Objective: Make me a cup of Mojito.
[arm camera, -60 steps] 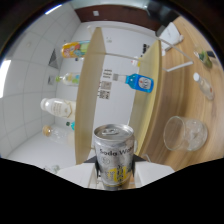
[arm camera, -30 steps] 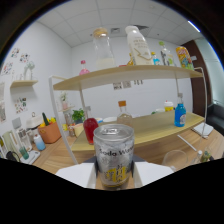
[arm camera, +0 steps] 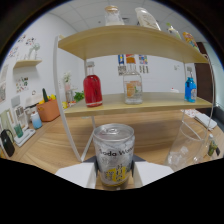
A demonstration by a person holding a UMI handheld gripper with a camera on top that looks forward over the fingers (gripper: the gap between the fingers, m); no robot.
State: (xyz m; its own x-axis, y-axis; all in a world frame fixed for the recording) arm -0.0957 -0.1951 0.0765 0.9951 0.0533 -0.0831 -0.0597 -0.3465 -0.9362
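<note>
A silver soda water can (arm camera: 114,154) with a yellow label stands upright between the fingers of my gripper (arm camera: 114,172), which is shut on its sides. Just to the right of the can, on the wooden table, sits a clear empty glass (arm camera: 186,146). Beyond the can rises a two-tier wooden shelf (arm camera: 135,104). On its lower board stand a red bottle (arm camera: 92,90), a clear bottle (arm camera: 132,87) and a blue bottle (arm camera: 190,89).
More bottles (arm camera: 114,15) stand on the shelf's top board. To the left are an orange plant pot (arm camera: 48,108), a small blue-capped bottle (arm camera: 35,119) and a white tray (arm camera: 20,136). The shelf's white frame leg (arm camera: 70,135) stands close left of the can.
The view has swung from tilted sideways to upright and closed in on the shelf. The can stays held between the fingers throughout. The glass now sits close on the right.
</note>
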